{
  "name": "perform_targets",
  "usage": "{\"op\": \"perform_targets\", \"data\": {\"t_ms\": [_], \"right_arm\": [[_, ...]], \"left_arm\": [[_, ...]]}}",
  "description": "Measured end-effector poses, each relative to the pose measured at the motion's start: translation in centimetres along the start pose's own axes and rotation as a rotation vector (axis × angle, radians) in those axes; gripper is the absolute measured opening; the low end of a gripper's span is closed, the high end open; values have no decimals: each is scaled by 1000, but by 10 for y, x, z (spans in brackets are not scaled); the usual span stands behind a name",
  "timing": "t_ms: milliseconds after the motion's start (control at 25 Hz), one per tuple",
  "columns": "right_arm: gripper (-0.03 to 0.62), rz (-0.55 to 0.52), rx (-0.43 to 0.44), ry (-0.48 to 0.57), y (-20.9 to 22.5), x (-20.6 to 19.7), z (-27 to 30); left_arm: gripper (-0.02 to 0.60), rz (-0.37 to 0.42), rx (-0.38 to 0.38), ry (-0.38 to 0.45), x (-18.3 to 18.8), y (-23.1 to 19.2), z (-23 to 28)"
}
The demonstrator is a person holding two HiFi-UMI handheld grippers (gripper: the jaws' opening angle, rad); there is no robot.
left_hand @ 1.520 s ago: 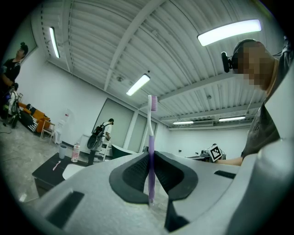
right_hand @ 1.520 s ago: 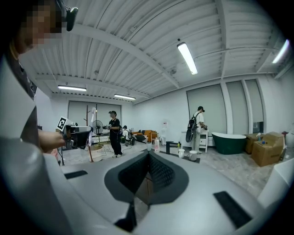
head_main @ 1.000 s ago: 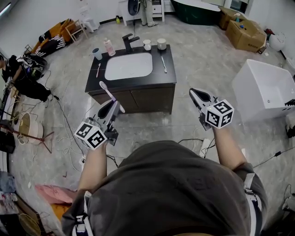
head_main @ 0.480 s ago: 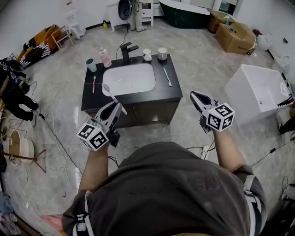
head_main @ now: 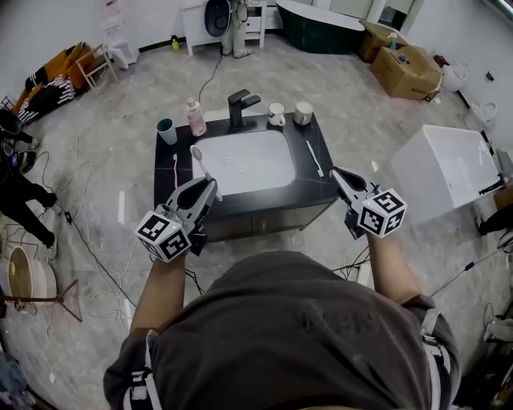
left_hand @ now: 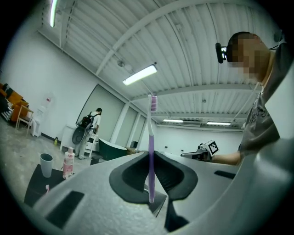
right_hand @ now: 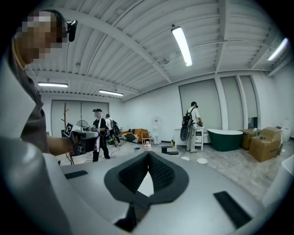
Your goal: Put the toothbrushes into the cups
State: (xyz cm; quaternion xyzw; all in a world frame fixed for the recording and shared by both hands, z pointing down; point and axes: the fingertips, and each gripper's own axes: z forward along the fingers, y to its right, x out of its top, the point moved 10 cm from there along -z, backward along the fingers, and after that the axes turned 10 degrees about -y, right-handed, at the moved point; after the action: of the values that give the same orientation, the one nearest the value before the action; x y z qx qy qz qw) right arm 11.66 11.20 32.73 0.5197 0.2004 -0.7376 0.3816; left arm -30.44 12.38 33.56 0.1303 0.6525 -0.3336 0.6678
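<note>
With jaws clamped on an upright purple toothbrush (head_main: 202, 166), the left gripper (head_main: 210, 186) is nearer the teal cup (head_main: 166, 130) at the tabletop's (head_main: 264, 202) far left, while the right gripper's (head_main: 337, 173) jaws are closed and empty.

A staged bathroom set stands inside a big industrial hall: a lone vanity (head_main: 322, 189) on marble-look floor, a green bathtub (head_main: 321, 18) far off, a white tub (head_main: 449, 172) right, cardboard boxes (head_main: 405, 60), loose cables (head_main: 88, 256), and a ribbed metal ceiling (right_hand: 138, 46) with strip lights (right_hand: 182, 45).

Grey T-shirt (head_main: 296, 320), faint print perhaps; grey left claw (head_main: 210, 186), right claw (head_main: 336, 171)
</note>
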Motion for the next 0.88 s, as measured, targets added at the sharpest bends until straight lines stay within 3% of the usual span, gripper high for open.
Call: {"op": "perform_targets", "data": {"t_ms": [240,480,640,880], "right_arm": [[-8,27,-9,-36,23,6,39],[-8,42,20,-22,81,12,63],[-8,9,80,0,137,16,83],[-8,-38,173,-2,241,32,92]], "left_arm": [[29,-38,-7,-18,2,-48,23],[29,-41,18,-41,6,-60,70],[29,-30,87,-37,10,-60,110],[29,-132,200,32,17,-43,192]]}}
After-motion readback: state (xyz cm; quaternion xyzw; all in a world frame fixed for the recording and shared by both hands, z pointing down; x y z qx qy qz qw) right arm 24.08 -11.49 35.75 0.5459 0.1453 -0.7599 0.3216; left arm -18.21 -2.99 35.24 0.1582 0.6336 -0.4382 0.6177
